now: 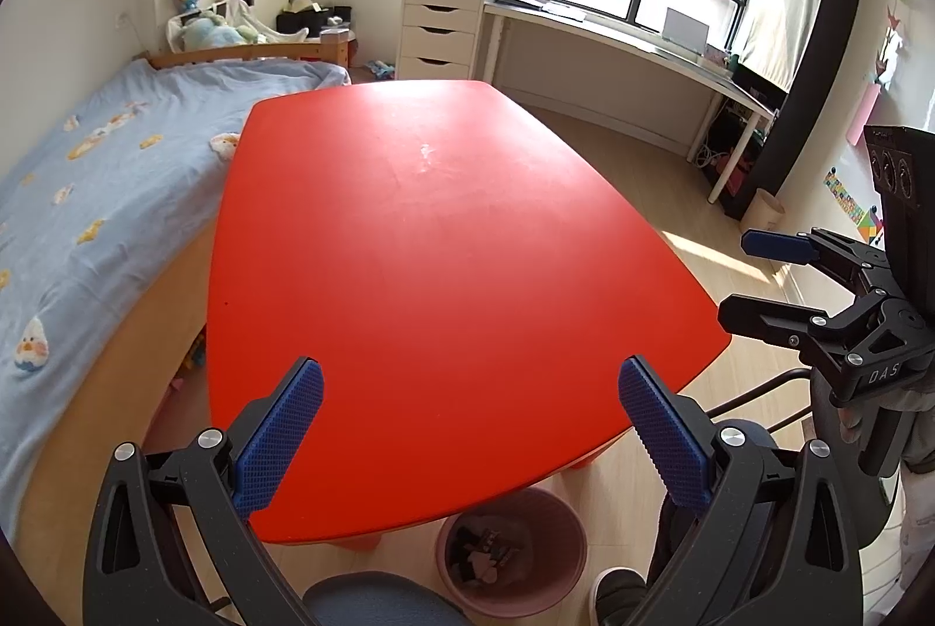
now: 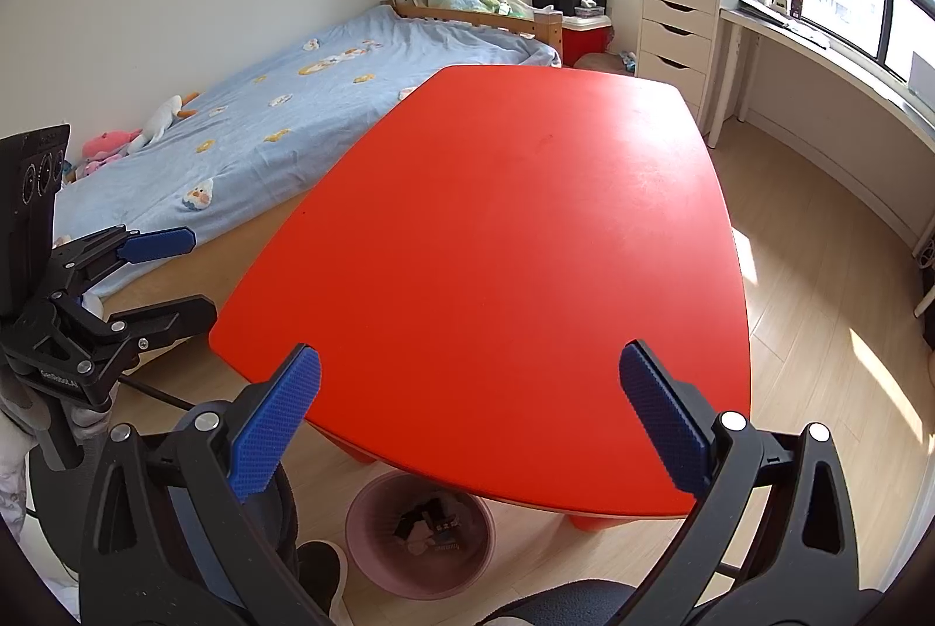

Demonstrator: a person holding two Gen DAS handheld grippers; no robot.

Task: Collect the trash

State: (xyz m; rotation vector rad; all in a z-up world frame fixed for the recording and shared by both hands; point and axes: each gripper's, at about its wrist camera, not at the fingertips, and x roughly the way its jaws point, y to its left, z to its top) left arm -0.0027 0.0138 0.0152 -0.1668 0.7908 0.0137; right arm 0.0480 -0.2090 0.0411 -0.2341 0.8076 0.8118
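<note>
Left wrist view: the left gripper (image 1: 470,427) hovers over the near edge of the red table (image 1: 444,246), its blue fingers (image 1: 280,445) spread wide and holding nothing. Below the near edge, on the floor, stands a pink bin (image 1: 561,576) with trash (image 1: 482,553) inside. At the right, the right gripper (image 1: 754,275) is also released and empty. A bed (image 1: 105,170) lies to the left.

Right wrist view: the right gripper (image 2: 467,418) hangs above the table's (image 2: 508,246) near end, fingers (image 2: 666,421) apart, gripping nothing. The bin (image 2: 365,547) sits under the near edge, trash (image 2: 429,524) in it. The left gripper (image 2: 175,269) shows at the left, fingers parted.
</note>
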